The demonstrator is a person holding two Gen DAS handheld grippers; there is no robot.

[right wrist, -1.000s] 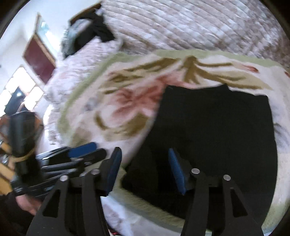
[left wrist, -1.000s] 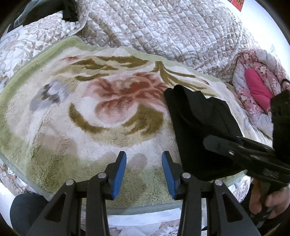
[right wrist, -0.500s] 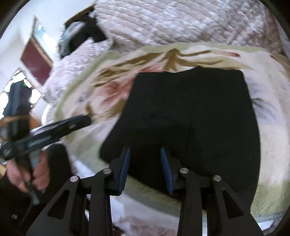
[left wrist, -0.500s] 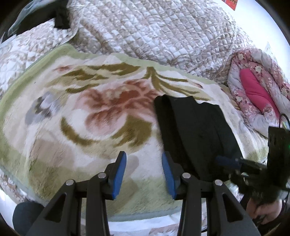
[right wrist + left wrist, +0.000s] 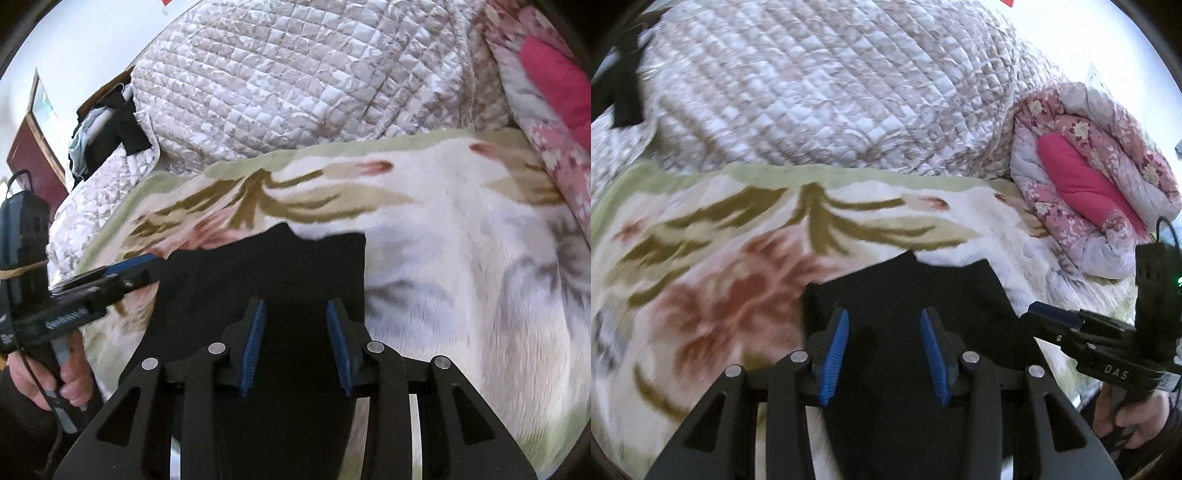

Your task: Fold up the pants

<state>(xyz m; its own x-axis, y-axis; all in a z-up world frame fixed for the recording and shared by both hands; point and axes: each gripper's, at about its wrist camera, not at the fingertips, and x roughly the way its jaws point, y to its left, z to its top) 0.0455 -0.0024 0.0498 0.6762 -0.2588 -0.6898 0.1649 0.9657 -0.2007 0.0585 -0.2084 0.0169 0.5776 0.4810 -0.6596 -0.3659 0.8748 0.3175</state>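
**Two spread tools above folded black pants**

Both wrist views show the black pants (image 5: 908, 295) lying folded into a compact rectangle on a floral plush blanket (image 5: 701, 258) spread over the bed. The left tool (image 5: 882, 349) hangs over the near part of the garment, its blue-padded fingers (image 5: 833, 350) spread apart with dark cloth showing between them; whether the pads touch the fabric cannot be told. The right tool (image 5: 295, 343) is likewise spread over the pants (image 5: 280, 266), near their right-hand edge. In the left wrist view the right tool (image 5: 1038, 308) appears from the side, its tip beside the garment's right edge, gripped by the person's right hand (image 5: 1134, 413). In the right wrist view the left tool (image 5: 147, 260) reaches the garment's left edge, held by the left hand (image 5: 70, 384). A quilted bedspread (image 5: 831, 92) rises behind the blanket, and a pink floral comforter (image 5: 1100, 199) lies bundled to the right.
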